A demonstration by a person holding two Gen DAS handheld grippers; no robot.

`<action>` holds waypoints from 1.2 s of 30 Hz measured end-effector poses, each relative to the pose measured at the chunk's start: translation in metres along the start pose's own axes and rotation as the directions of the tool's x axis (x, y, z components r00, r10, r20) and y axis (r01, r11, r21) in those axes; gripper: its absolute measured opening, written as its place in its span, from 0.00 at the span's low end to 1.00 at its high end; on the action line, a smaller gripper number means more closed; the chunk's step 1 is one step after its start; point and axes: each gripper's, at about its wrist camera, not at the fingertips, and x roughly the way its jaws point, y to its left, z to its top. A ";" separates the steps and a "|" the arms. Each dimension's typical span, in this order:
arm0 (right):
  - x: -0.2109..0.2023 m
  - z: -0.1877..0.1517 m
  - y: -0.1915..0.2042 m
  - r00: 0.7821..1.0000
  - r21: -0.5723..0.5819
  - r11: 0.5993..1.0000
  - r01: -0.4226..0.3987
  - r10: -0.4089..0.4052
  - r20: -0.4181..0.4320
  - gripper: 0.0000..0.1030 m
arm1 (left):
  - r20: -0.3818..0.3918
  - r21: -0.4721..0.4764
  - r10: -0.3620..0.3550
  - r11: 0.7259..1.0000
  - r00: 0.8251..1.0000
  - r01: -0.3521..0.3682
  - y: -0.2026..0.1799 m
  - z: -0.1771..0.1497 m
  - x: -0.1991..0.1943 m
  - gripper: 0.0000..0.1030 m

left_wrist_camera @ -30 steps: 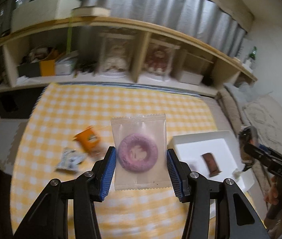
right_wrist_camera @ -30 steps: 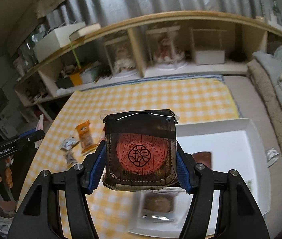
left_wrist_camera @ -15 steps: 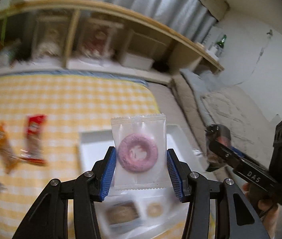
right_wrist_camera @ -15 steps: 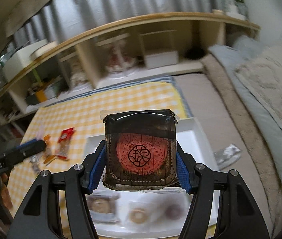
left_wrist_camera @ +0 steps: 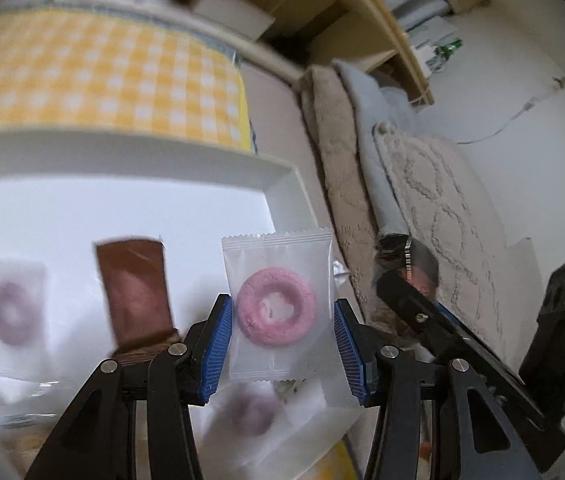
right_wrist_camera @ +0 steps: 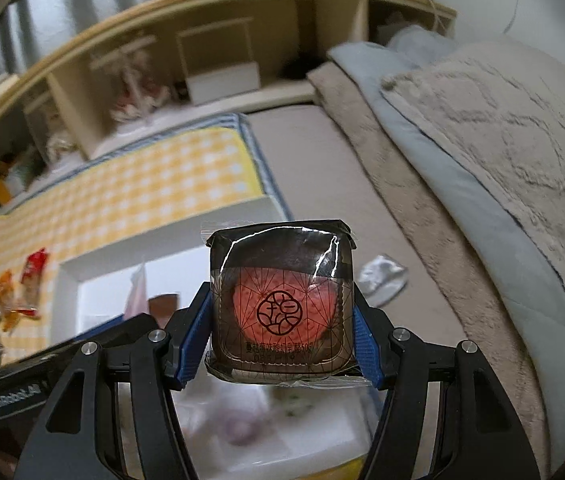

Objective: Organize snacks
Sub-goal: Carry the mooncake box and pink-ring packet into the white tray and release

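My left gripper point(left_wrist_camera: 278, 340) is shut on a clear packet with a pink doughnut ring point(left_wrist_camera: 276, 306), held over the right part of the white tray point(left_wrist_camera: 282, 172). In the tray lie a brown wrapped bar point(left_wrist_camera: 134, 292) and two blurred packets with purple rings point(left_wrist_camera: 12, 312) point(left_wrist_camera: 252, 416). My right gripper point(right_wrist_camera: 282, 320) is shut on a dark square pack with a red cake inside point(right_wrist_camera: 280, 306), above the tray's right edge point(right_wrist_camera: 162, 224). The other gripper shows at the left of the right wrist view point(right_wrist_camera: 42, 376) and at the right of the left wrist view point(left_wrist_camera: 442, 320).
The tray sits on a yellow checked cloth point(right_wrist_camera: 142, 188). Red and orange snack packets point(right_wrist_camera: 22, 288) lie left of the tray. A silver wrapper point(right_wrist_camera: 382, 276) lies on the grey mat to the right. Beige and blue blankets point(right_wrist_camera: 482, 152) are piled at the right; wooden shelves point(right_wrist_camera: 202, 60) run behind.
Both grippers have swung right and down over the white tray, each still holding its packet. The tray looks much larger and nearer in the left wrist view.
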 end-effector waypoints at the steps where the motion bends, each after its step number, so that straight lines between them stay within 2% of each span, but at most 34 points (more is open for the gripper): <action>1: 0.003 0.000 -0.004 1.000 0.007 1.000 0.007 -0.007 -0.005 0.62 | -0.012 -0.021 -0.008 1.000 1.000 0.008 0.007 0.002 0.010 0.48; 4: 0.013 0.000 -0.015 1.000 0.037 0.999 0.000 0.001 -0.023 0.62 | -0.042 -0.080 -0.011 0.997 0.999 0.008 0.028 0.009 0.038 0.48; 6: 0.020 0.000 -0.018 0.999 0.048 0.999 0.002 0.000 -0.036 0.62 | -0.049 -0.109 0.012 0.994 0.999 -0.017 0.042 0.014 0.049 0.48; 10: 0.029 -0.002 -0.019 0.998 0.062 0.998 -0.019 0.023 -0.059 0.62 | -0.024 -0.130 0.035 0.991 0.999 -0.038 0.062 0.016 0.050 0.48; 13: 0.033 -0.001 -0.014 0.997 0.050 0.998 -0.034 0.037 -0.062 0.62 | -0.008 -0.116 0.088 0.989 0.996 -0.088 0.068 0.021 0.043 0.48; 17: 0.043 0.000 -0.003 0.994 0.034 0.997 -0.075 0.077 -0.071 0.62 | 0.012 -0.128 0.122 0.984 0.992 -0.120 0.083 0.025 0.030 0.48; 24: 0.065 0.000 0.005 0.986 0.031 0.992 -0.122 0.125 -0.115 0.62 | 0.025 -0.104 0.253 0.963 0.967 -0.250 0.080 0.028 0.017 0.48; 27: 0.069 0.002 0.008 0.978 0.042 0.984 -0.174 0.177 -0.111 0.62 | 0.019 -0.093 0.272 0.958 0.962 -0.269 0.080 0.031 0.019 0.50; 28: 0.070 0.003 0.009 0.975 0.043 0.981 -0.188 0.192 -0.111 0.63 | 0.017 -0.090 0.274 0.958 0.962 -0.271 0.069 0.020 0.019 0.50; 30: 0.073 0.005 0.013 0.970 0.042 0.977 -0.210 0.213 -0.113 0.65 | 0.009 -0.090 0.276 0.958 0.961 -0.274 0.069 0.020 0.018 0.54; 31: 0.073 0.005 0.014 0.971 0.044 0.977 -0.209 0.213 -0.113 0.74 | 0.003 -0.085 0.274 0.958 0.962 -0.273 0.062 0.013 0.016 0.56; 33: 0.069 0.006 0.014 0.972 0.045 0.978 -0.205 0.208 -0.108 0.85 | -0.005 -0.077 0.275 0.959 0.962 -0.274 0.060 0.010 0.014 0.57; 36: 0.059 0.005 0.010 0.977 0.034 0.982 -0.186 0.188 -0.102 0.85 | -0.014 -0.068 0.279 0.958 0.960 -0.279 0.057 0.008 0.015 0.57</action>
